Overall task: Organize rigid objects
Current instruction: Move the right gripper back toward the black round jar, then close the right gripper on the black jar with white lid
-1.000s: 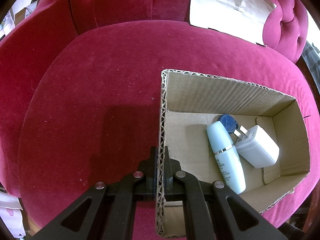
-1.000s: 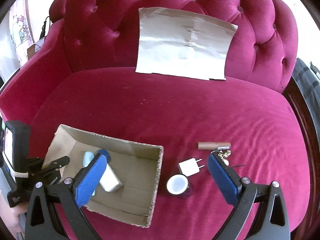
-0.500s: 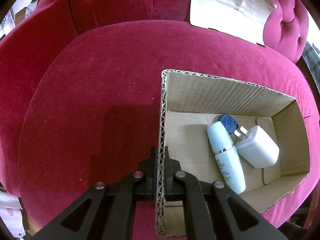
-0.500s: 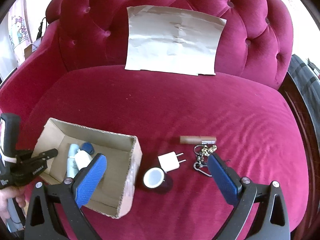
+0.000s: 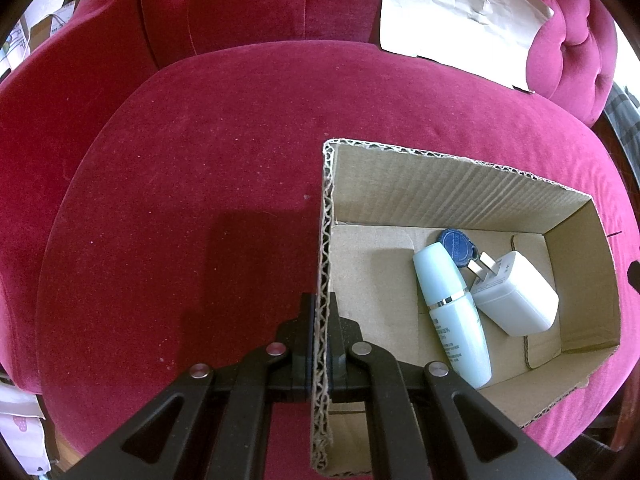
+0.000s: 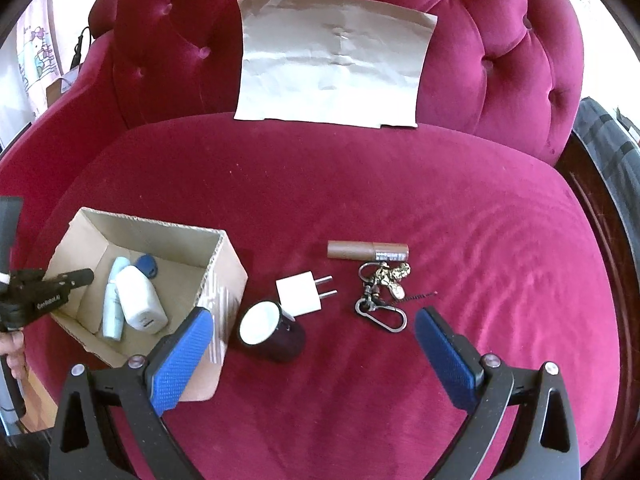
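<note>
My left gripper (image 5: 320, 312) is shut on the near left wall of an open cardboard box (image 5: 326, 216) on a red velvet seat. Inside lie a pale blue bottle (image 5: 452, 312), a white charger (image 5: 516, 296) and a blue round tag (image 5: 458, 245). In the right wrist view the box (image 6: 224, 280) sits at the left, with the left gripper (image 6: 76, 278) on its far wall. My right gripper (image 6: 310, 322) hangs open above the seat. Between and beyond its blue pads (image 6: 180, 360) lie a dark jar with a white lid (image 6: 266, 330), a small white plug (image 6: 302, 292), a brown tube (image 6: 368, 250) and a keyring with carabiner (image 6: 382, 294).
A sheet of brown paper (image 6: 336, 64) leans on the tufted sofa back (image 6: 500, 60). A dark wooden frame edge (image 6: 592, 208) runs along the seat's right side. A person's fingers (image 6: 12, 356) hold the left gripper's handle at the far left.
The right gripper has moved right and lower toward the loose items, so the box has slid left in its view. The left gripper stays clamped on the box wall.
</note>
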A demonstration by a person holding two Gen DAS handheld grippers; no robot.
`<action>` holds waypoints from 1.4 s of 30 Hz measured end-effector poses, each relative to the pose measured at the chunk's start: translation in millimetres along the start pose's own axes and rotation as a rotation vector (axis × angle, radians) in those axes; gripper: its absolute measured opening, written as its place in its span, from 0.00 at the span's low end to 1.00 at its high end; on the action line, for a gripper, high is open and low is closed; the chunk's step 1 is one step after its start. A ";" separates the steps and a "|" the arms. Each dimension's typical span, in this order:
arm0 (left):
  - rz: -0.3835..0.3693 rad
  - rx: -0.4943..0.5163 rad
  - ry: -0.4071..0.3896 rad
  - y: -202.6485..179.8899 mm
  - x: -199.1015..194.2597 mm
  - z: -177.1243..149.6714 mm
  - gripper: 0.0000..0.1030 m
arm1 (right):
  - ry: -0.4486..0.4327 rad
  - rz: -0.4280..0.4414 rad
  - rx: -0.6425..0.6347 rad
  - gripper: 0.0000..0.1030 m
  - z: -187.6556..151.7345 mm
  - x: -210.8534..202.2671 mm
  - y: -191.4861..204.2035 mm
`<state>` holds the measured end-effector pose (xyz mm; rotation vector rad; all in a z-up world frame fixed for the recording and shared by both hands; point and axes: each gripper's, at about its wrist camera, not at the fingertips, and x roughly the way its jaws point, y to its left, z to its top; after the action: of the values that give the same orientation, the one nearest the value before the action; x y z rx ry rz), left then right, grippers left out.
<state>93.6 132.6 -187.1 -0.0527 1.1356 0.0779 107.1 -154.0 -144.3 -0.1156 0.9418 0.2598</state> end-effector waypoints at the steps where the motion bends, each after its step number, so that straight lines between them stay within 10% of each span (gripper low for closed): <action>1: 0.000 0.000 0.000 -0.1 0.0 0.0 0.03 | 0.000 -0.001 -0.007 1.00 -1.1 1.1 -0.1; 31: -0.002 -0.004 0.001 1.3 -0.2 0.4 0.03 | 0.064 0.075 -0.122 0.99 -23.8 42.8 1.8; 42: -0.007 -0.009 0.004 2.7 0.9 0.6 0.03 | 0.078 0.091 -0.203 0.71 -19.6 52.6 17.1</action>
<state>94.4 135.3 -187.6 -0.0654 1.1389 0.0767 116.7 -132.7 -198.2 -0.2721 0.9983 0.4374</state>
